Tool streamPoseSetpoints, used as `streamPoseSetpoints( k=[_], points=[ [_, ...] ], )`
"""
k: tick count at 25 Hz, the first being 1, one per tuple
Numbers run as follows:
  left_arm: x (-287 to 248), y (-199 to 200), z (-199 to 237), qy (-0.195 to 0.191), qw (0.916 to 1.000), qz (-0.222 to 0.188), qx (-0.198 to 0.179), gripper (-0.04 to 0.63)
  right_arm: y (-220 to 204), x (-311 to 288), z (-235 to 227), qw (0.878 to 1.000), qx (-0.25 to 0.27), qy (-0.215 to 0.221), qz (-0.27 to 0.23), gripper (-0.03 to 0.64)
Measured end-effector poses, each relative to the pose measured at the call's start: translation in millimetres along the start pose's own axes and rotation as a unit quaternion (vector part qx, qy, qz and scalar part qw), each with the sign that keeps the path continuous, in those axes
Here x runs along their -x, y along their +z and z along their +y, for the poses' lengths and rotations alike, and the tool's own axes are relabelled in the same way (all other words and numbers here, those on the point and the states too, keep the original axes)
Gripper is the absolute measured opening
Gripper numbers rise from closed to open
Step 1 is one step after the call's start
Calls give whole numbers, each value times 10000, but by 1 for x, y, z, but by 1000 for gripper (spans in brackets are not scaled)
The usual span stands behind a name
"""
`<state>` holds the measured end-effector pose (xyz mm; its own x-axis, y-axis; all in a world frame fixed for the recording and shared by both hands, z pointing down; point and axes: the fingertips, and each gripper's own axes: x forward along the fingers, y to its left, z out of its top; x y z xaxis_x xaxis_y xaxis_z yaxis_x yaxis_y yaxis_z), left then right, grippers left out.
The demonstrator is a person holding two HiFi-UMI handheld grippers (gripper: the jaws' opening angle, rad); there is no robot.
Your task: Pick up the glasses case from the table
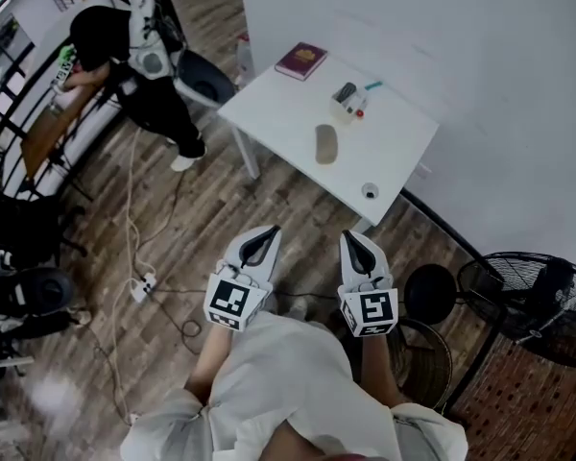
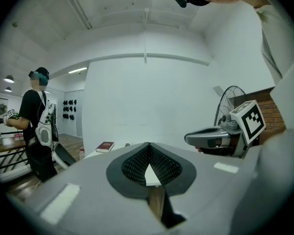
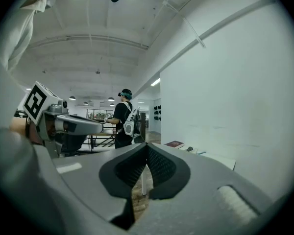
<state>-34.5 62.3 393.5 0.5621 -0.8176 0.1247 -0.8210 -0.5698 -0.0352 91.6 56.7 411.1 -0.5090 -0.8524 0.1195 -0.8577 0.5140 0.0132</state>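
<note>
The glasses case (image 1: pixel 326 143) is a grey-beige oval lying in the middle of the white table (image 1: pixel 288 113), seen in the head view. My left gripper (image 1: pixel 269 234) and right gripper (image 1: pixel 351 240) hover side by side over the wooden floor, well short of the table's near corner. Both point towards the table. Each has its jaws shut with nothing between them, which the left gripper (image 2: pixel 148 148) and right gripper (image 3: pixel 147 147) also show in their own views. The case does not show in either gripper view.
On the table lie a dark red book (image 1: pixel 300 60), small items (image 1: pixel 348 100) and a small round object (image 1: pixel 370 191). A person in black (image 1: pixel 115 36) stands at far left by a chair (image 1: pixel 206 80). A floor fan (image 1: pixel 528 296), a black stool (image 1: pixel 430 292) and cables (image 1: pixel 142 286) surround me.
</note>
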Motion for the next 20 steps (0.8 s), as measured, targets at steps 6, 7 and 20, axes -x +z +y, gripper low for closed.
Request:
streamPoseSetpoints(
  k=[6,7,20],
  points=[
    [-25,5,10,101,9999,-17,-7,18,-6,-23,-18,9999,-85,105,81,3],
    [-29,4,13,120,9999,1,-1,18,-6,-27,-20,9999,-82,114,76,3],
    [-104,-4,66,-140,9998,-58,107,18,-13,-106,-54,9997,88,-49,230,3]
  ],
)
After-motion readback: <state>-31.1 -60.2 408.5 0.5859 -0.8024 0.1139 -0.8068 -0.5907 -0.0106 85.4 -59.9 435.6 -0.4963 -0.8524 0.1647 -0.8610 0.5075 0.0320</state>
